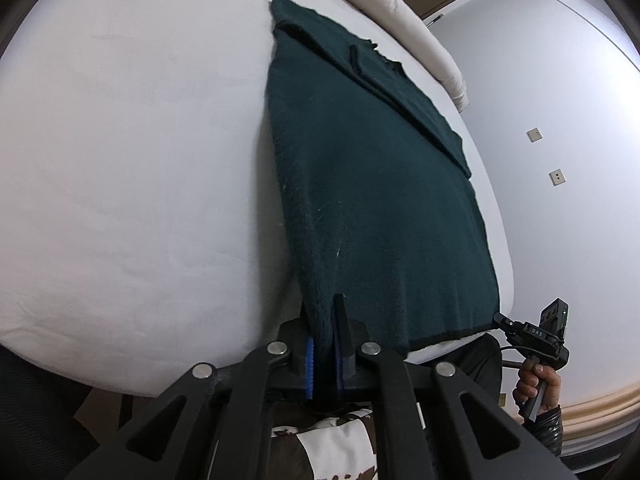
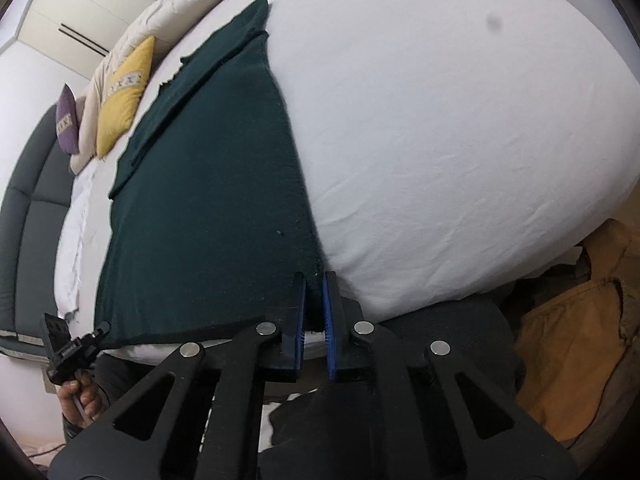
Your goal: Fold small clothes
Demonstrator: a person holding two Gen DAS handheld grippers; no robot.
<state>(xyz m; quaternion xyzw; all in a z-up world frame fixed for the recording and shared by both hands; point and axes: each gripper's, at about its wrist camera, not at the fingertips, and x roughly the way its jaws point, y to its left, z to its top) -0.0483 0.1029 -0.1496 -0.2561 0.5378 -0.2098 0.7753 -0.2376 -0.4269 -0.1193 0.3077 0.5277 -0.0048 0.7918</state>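
Observation:
A dark green knitted garment [image 1: 372, 184] lies flat on the white bed [image 1: 132, 152], its sleeves folded in near the far end. My left gripper [image 1: 324, 312] is shut on its near left hem corner. My right gripper [image 2: 314, 280] is shut on the near right hem corner of the garment [image 2: 208, 208]. The right gripper also shows in the left wrist view [image 1: 504, 320], at the hem's right end. The left gripper shows in the right wrist view [image 2: 100, 330], at the hem's left end. The black hem band runs along the bed's near edge.
A yellow cushion [image 2: 124, 96], a purple cushion [image 2: 67, 120] and a cream rolled duvet [image 1: 412, 28] lie at the bed's far end by the dark headboard [image 2: 28, 184]. Tan clothing [image 2: 580, 344] lies beside the bed at lower right. A wall [image 1: 560, 160] stands to the right.

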